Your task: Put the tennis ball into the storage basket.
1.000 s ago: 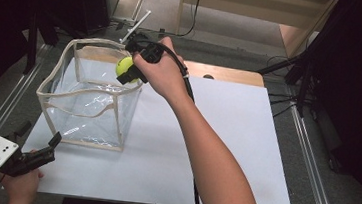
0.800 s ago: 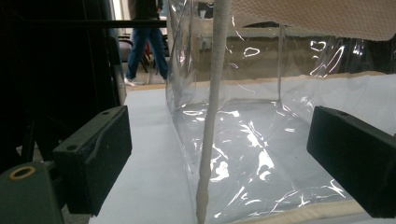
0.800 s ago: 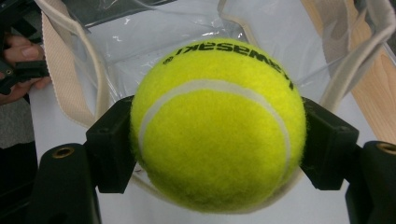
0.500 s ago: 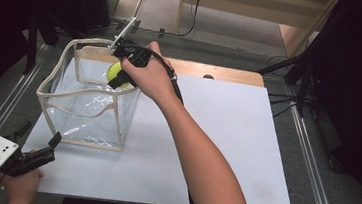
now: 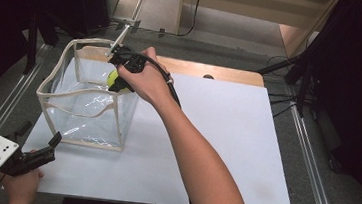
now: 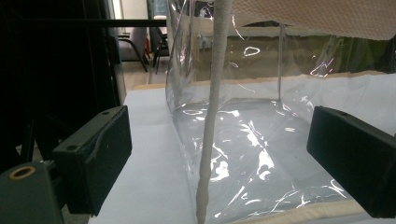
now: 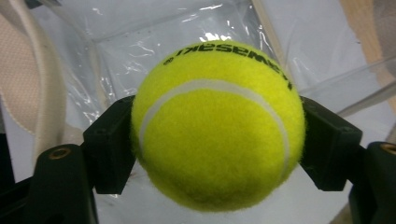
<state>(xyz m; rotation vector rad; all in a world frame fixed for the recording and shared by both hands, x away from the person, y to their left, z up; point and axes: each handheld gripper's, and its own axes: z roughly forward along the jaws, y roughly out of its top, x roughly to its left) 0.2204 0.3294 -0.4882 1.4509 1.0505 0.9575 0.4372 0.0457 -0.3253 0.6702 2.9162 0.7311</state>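
sitting between right gripper (image 7: 215, 149) jaws | tennis ball (image 7: 217, 123) | above clear bag (image 5: 85, 108)

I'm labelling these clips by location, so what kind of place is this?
Probably a lab or workshop set up for recording. A white board lies on a wooden table framed by metal rails, with cables on the grey floor and dark screens around.

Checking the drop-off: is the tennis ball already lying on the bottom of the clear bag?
No: in the right gripper view the tennis ball sits between the right gripper jaws, above the clear bag's floor.
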